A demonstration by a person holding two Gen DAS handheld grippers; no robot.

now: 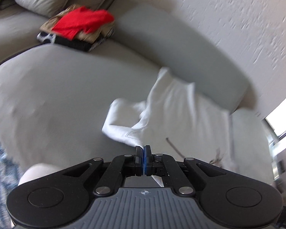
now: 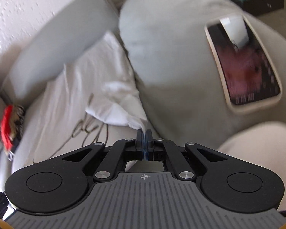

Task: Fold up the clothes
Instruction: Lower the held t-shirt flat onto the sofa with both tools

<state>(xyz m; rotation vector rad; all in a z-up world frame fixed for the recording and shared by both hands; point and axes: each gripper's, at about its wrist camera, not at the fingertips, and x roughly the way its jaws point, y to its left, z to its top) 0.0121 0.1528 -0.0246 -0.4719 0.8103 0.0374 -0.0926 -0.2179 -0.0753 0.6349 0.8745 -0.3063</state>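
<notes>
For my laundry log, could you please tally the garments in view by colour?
White cotton garment, pinched by both grippers: 1
Red folded garment, top of stack: 1
Tan folded garment: 1
Black folded garment, bottom of stack: 1
Total: 4

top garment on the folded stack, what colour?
Red garment, atop the folded stack; clearest in the left wrist view.

The broad grey fabric sofa seat (image 1: 57, 95) lies bare left of the rumpled white cotton garment (image 1: 171, 110). A stack of folded clothes topped in red (image 1: 80, 26) blocks its far end; the long grey back cushion (image 1: 181, 57) and a flat dark-screened tablet (image 2: 244, 63) hem in the other sides.
</notes>
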